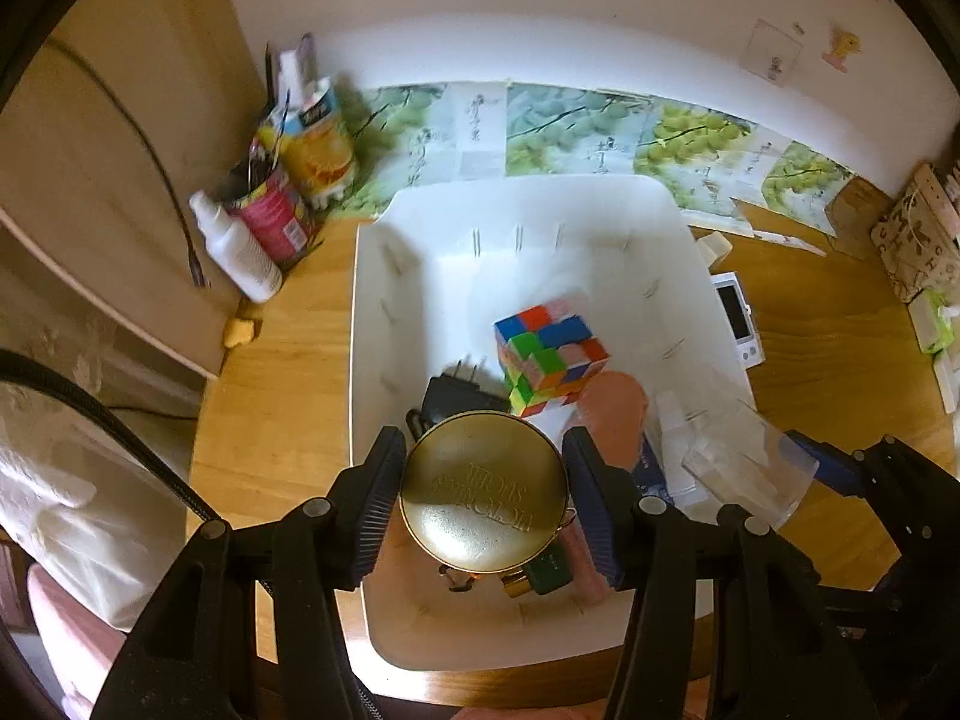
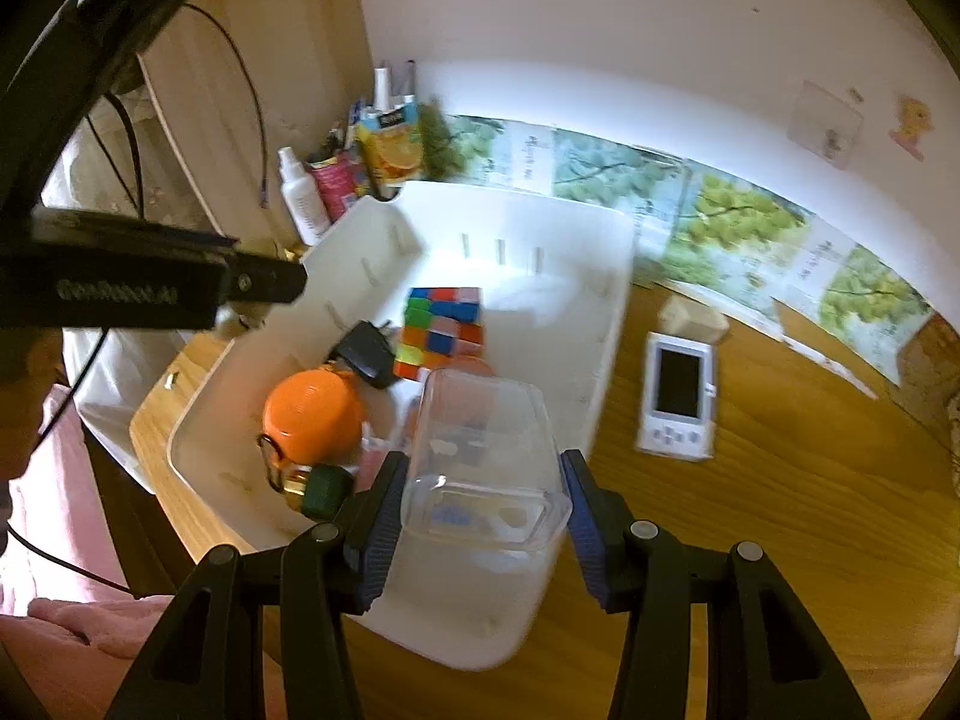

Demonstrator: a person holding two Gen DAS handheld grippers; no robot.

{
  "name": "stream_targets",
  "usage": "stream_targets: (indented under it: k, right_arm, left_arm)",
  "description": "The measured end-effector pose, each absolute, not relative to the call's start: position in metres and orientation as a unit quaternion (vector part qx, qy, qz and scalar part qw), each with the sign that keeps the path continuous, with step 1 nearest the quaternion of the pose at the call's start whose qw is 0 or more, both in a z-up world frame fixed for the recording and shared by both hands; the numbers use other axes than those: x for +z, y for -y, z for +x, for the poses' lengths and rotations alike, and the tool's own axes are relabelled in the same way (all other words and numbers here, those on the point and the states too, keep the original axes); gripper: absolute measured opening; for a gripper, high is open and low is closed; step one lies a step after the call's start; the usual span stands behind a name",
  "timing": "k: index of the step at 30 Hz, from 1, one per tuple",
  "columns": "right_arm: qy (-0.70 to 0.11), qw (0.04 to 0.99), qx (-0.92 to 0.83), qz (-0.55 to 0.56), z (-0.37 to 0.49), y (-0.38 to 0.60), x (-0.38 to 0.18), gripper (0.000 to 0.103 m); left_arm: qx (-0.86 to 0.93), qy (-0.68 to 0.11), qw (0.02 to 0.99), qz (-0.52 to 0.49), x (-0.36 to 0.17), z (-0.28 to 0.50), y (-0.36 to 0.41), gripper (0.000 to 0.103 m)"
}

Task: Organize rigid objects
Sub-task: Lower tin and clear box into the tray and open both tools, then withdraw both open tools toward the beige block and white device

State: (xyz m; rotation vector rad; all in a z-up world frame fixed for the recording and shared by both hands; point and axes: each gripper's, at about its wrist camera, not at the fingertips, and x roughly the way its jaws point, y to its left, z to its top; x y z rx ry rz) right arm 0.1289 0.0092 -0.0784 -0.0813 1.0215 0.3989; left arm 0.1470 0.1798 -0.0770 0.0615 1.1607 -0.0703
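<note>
Left gripper (image 1: 483,495) clamps a round gold tin (image 1: 485,491) over the white bin's (image 1: 366,312) near end; right gripper (image 2: 480,519) grips a clear plastic tub (image 2: 480,456), seemingly above that bin's right rim.

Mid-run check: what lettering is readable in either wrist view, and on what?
"VICTORIA'S SECRET", embossed, seen upside down: gold tin lid.
"GenRobot.ai", roughly; blurred: black bar of the left gripper's body.
Unreadable: juice carton, pink can, white spray bottle, wall posters' calligraphy, white handheld device's buttons.
</note>
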Motion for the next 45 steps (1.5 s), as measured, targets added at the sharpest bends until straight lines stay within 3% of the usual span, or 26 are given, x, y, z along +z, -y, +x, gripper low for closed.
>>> stream_targets:
  k: [7, 11, 16, 33, 45]
  right_arm:
    - [-0.480, 0.851, 0.210, -0.029, 0.135, -0.024, -0.083, 0.052]
    - [-0.479, 0.851, 0.215, -0.012, 0.136, -0.022, -0.083, 0.068]
    - [-0.476, 0.853, 0.211, -0.004, 0.135, -0.016, -0.082, 0.069]
    - [-0.392, 0.896, 0.206, -0.032, 0.113, 0.046, -0.061, 0.081]
    - [-0.345, 0.900, 0.244, -0.109, 0.131, 0.093, -0.078, 0.082]
  left_arm:
    - [-0.038, -0.554, 0.832, 0.017, -0.084, 0.146, -0.188, 0.058]
    - [-0.041, -0.554, 0.831, 0.015, -0.084, 0.147, -0.187, 0.059]
    - [-0.050, -0.540, 0.840, 0.021, -0.078, 0.146, -0.181, 0.078]
    - [-0.101, -0.518, 0.846, 0.081, -0.048, 0.157, -0.124, 0.078]
    - [-0.140, -0.485, 0.834, 0.222, -0.031, 0.196, -0.038, 0.078]
